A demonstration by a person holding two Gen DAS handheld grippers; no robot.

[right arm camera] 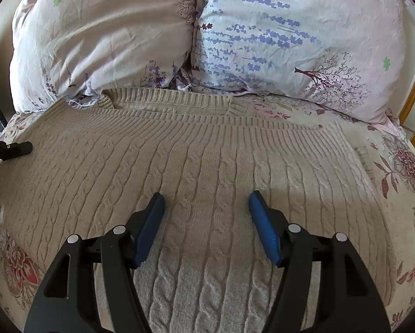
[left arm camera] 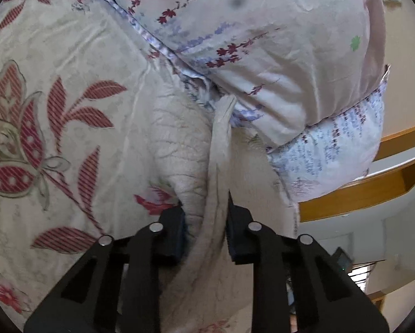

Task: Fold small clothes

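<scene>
While the beige cable-knit sweater (right arm camera: pixel 207 166) is spread nearly flat across the flowered bedsheet (right arm camera: pixel 401 172), little of the folding can be counted as done. At the bottom of the right wrist view, the right gripper (right arm camera: pixel 206 202) is held over the middle of the knit with its blue-padded fingers (right arm camera: pixel 149 230) wide apart and nothing between them. At the bottom centre of the left wrist view, the left gripper (left arm camera: pixel 206 222) is seen narrowed onto a bunched edge of the sweater (left arm camera: pixel 215 166), which is pinched and drawn up into a ridge. A first fold is judged to be only starting; the remaining folds are all left. Farther off, at the top of the frame, two floral pillows (right arm camera: pixel 290 36) are seen beyond the ribbed hem.
</scene>
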